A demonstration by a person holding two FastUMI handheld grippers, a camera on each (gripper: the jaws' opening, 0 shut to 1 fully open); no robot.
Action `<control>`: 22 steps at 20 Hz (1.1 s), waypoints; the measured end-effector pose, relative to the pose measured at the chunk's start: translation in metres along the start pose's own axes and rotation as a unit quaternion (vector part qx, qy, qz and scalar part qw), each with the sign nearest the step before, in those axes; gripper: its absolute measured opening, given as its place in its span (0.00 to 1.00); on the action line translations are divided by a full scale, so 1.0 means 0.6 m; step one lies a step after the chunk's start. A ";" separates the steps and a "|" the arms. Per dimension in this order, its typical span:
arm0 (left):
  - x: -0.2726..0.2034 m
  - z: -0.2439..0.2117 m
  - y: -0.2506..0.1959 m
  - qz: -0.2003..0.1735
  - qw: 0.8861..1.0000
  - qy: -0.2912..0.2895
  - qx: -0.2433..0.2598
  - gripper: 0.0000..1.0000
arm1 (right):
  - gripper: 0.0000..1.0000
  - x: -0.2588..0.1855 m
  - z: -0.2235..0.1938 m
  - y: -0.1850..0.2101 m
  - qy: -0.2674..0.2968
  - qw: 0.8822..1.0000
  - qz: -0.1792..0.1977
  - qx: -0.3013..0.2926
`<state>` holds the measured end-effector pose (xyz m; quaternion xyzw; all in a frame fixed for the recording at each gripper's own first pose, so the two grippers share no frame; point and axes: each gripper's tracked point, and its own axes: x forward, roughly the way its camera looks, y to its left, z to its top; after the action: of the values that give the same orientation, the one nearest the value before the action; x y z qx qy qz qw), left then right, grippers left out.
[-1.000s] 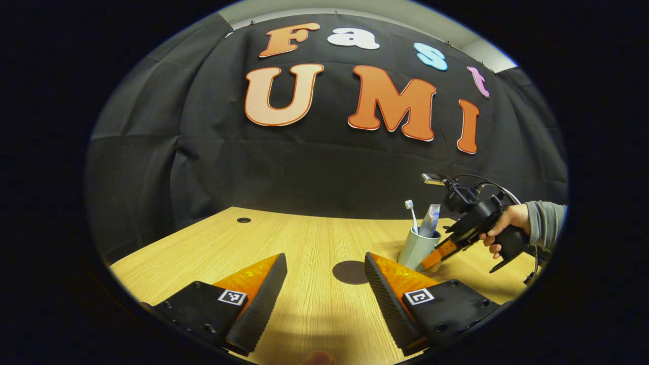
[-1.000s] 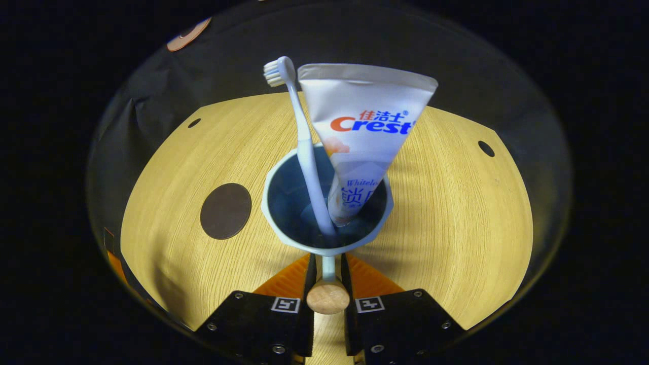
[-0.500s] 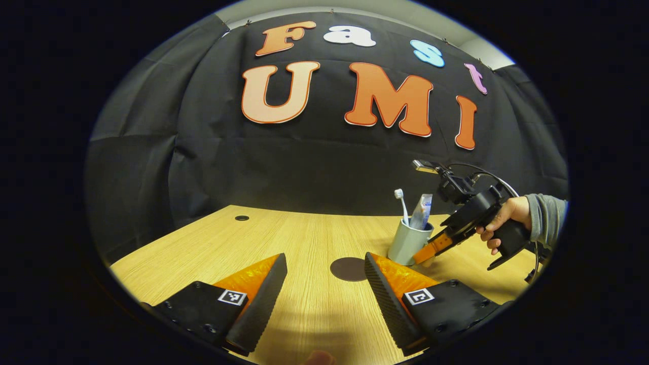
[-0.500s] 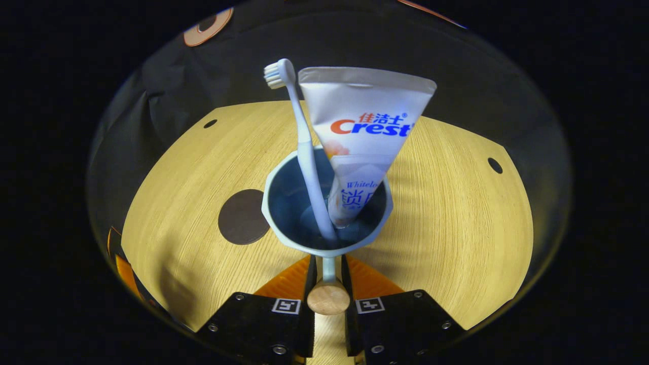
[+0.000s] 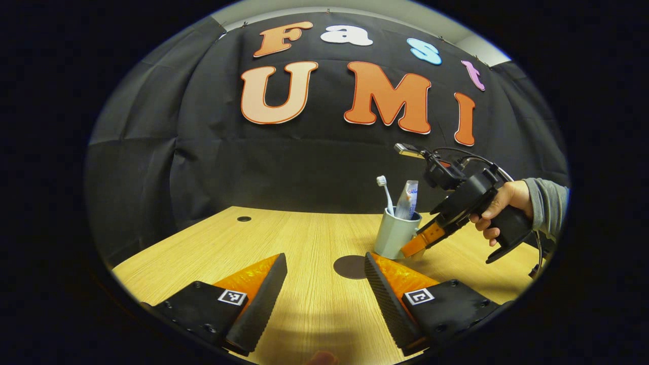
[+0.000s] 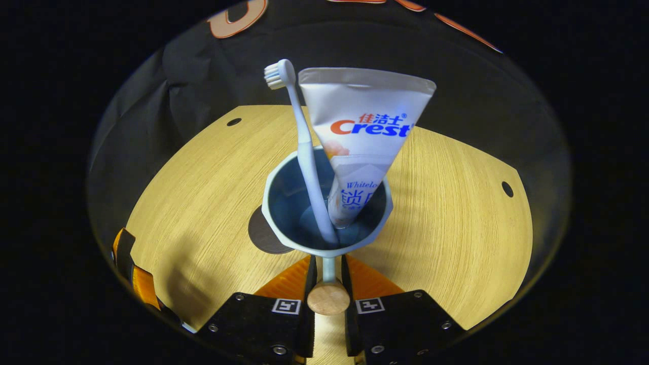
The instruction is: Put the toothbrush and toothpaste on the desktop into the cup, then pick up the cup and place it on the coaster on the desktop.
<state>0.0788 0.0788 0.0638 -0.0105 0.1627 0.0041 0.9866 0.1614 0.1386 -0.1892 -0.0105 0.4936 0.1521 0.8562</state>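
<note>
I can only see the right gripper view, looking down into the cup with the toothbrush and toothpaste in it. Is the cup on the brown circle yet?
Observer: Not yet. In the left gripper view the cup is beside the coaster, to its right, and the coaster's top is bare.
Operator: What's my other claw doing?
Observer: The left claw is open wide above the desktop, with nothing between its fingers.
Operator: Who's carrying the claw with the cup?
Observer: A hand in a grey sleeve grips the handle of the right claw.
</note>
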 end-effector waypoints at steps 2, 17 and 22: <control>0.000 -0.002 0.001 0.002 1.000 -0.002 0.007 0.96 | 0.25 0.001 0.001 0.000 -0.001 1.000 0.004 -0.008; -0.008 -0.012 0.026 0.012 1.000 -0.011 0.011 0.97 | 0.25 -0.002 0.003 -0.009 0.012 0.998 0.019 -0.057; -0.010 -0.019 0.038 0.017 1.000 -0.009 0.008 0.97 | 0.25 -0.002 0.003 -0.010 0.022 0.997 0.019 -0.065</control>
<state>0.0690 0.1013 0.0546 0.0005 0.1542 0.0193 0.9879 0.1638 0.1331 -0.1881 -0.0596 0.5012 0.2000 0.8398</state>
